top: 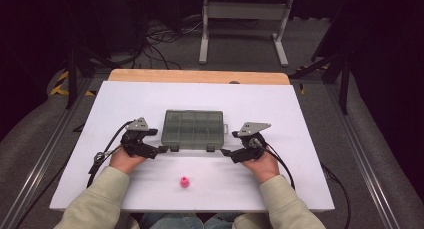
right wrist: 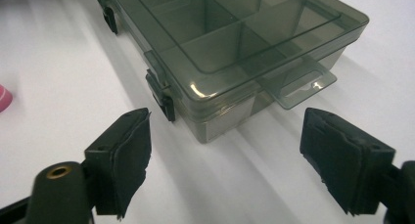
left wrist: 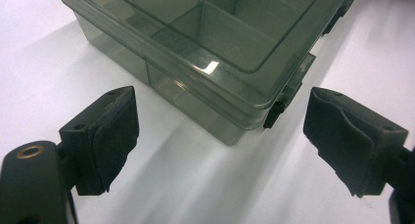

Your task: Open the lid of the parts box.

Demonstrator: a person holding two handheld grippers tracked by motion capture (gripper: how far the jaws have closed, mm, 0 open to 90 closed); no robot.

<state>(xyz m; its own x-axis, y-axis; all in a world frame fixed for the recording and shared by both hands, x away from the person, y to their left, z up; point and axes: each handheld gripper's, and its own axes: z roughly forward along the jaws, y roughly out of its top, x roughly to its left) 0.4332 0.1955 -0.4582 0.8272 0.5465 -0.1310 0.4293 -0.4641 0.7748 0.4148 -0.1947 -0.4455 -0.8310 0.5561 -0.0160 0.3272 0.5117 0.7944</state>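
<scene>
Smoky plastic box (top: 193,129) closed | both grippers wide, flanking front corners

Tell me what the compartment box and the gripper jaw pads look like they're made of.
The compartment box looks like smoky, see-through hard plastic with a glossy finish: its dividers show through the lid, which catches a bright glint. The pads on the open jaws look like matte black foam or rubber, with rough, slightly frayed edges; which one is unclear.

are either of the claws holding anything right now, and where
Nothing is held. The left claw and right claw are both open, just short of the box.
</scene>
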